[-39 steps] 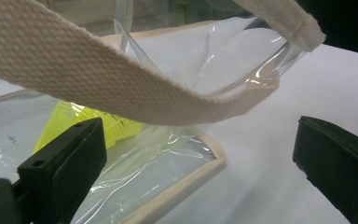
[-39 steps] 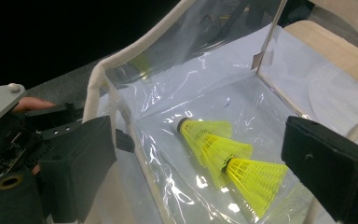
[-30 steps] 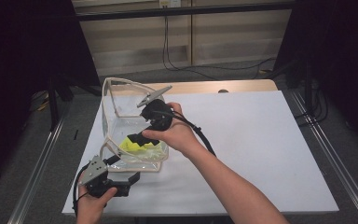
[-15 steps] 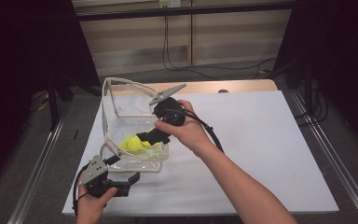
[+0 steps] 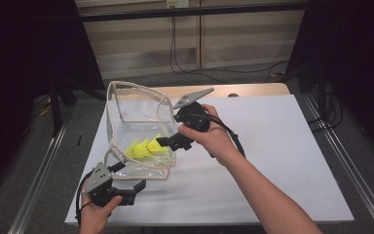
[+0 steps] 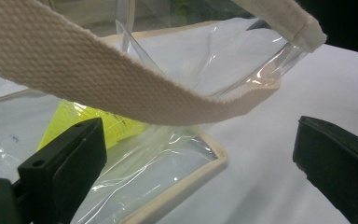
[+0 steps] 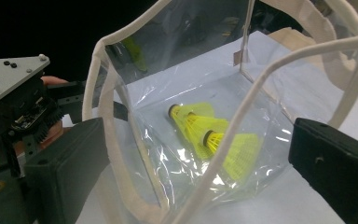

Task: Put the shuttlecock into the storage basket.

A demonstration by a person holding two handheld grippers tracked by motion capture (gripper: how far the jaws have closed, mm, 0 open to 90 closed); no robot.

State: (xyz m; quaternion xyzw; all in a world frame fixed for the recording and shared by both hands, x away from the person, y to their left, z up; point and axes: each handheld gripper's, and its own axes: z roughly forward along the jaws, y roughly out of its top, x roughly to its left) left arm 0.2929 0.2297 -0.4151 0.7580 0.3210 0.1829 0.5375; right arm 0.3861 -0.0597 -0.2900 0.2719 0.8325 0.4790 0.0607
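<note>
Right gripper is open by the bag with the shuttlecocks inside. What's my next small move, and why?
Probably lift the right gripper up and clear of the bag. Its jaws stand open and empty, and three yellow shuttlecocks lie loose on the bag's floor, so nothing is left to release. The left gripper, also open, sits at the bag's near corner under the strap, well placed to steady it.

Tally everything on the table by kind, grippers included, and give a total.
Yellow shuttlecocks: 3, as far as the right gripper view shows
Clear bag: 1
Grippers: 2, the left gripper and the right gripper
Total: 6
</note>
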